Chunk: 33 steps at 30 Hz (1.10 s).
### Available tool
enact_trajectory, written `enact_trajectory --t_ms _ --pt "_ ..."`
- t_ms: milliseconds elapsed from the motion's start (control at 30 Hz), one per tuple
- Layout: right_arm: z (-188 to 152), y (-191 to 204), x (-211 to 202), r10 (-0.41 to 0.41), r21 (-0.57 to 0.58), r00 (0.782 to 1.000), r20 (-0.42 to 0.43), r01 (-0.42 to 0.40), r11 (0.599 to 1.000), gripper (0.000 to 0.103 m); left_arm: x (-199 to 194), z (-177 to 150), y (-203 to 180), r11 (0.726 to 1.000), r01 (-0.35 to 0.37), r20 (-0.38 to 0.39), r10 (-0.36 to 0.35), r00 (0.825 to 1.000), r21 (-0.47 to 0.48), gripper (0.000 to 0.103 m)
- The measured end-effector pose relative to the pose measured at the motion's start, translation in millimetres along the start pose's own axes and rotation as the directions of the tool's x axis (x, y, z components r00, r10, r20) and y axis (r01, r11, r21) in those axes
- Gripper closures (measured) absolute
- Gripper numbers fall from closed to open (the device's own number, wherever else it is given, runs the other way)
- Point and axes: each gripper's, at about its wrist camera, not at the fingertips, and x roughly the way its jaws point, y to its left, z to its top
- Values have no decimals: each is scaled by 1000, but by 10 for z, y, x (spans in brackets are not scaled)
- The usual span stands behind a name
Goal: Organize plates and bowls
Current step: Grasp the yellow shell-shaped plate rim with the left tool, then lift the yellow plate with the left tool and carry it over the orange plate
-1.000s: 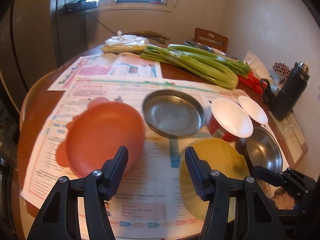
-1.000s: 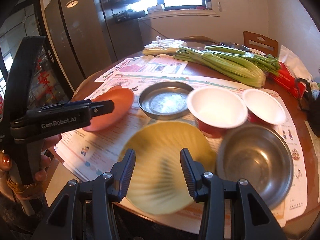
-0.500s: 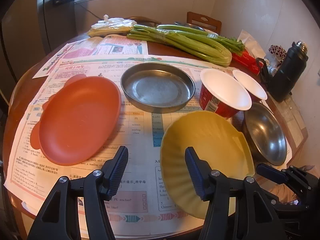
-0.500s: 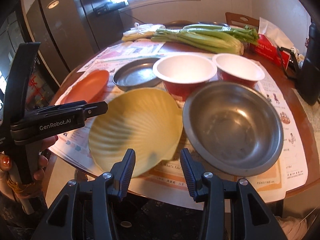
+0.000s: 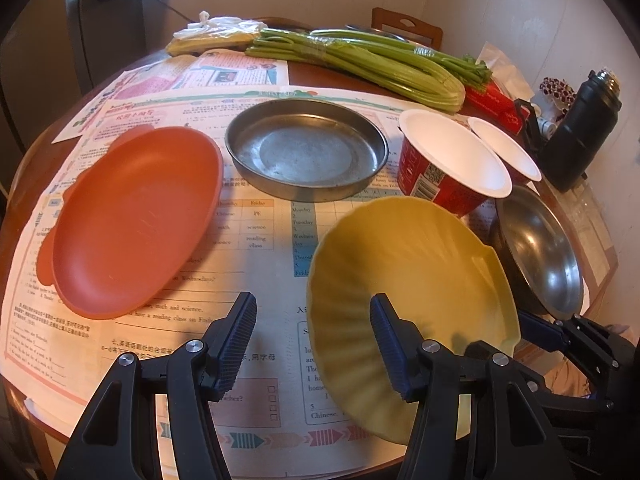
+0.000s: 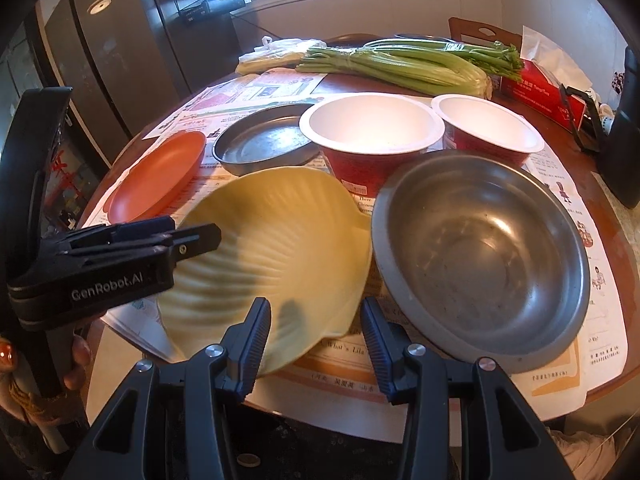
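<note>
A yellow shell-shaped plate point(image 5: 412, 280) point(image 6: 276, 256) lies at the table's near edge. My left gripper point(image 5: 314, 344) is open; its right finger hangs over the yellow plate's near rim. My right gripper point(image 6: 316, 340) is open at the same plate's near right rim. An orange plate point(image 5: 132, 220) point(image 6: 156, 176) lies at the left. A flat metal dish point(image 5: 306, 152) point(image 6: 264, 140) sits behind. A steel bowl point(image 6: 480, 256) point(image 5: 540, 256) is at the right. Two red paper bowls point(image 6: 372, 136) point(image 6: 488, 132) stand behind it.
The round wooden table point(image 6: 616, 184) is covered with printed paper sheets point(image 5: 256, 240). Celery point(image 5: 360, 64) and a plastic bag point(image 5: 216, 36) lie at the back. A black flask point(image 5: 580, 128) and a red tissue box point(image 6: 540, 92) stand at the right. A fridge point(image 6: 120, 60) is at the left.
Both grippers have moved in closer to the table and lower. The yellow plate now fills more of both views, and the left gripper reaches over its edge. The dishes have not moved.
</note>
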Motion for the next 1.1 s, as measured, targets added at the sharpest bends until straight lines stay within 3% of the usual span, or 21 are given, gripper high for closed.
enact_trajectory --t_ms 333,567,1100 --pt "39 61 75 -21 -33 1000 10 22 999 57 62 -25 -31 1000 -4 -15 4 1000 7 42" --pt "43 157 91 7 -58 1000 4 -7 998 57 27 -42 -43 999 49 -19 -49 999 -2 43" --pt "92 393 -25 -18 -122 999 39 22 992 55 -224 -28 121 998 60 43 -60 997 -20 43"
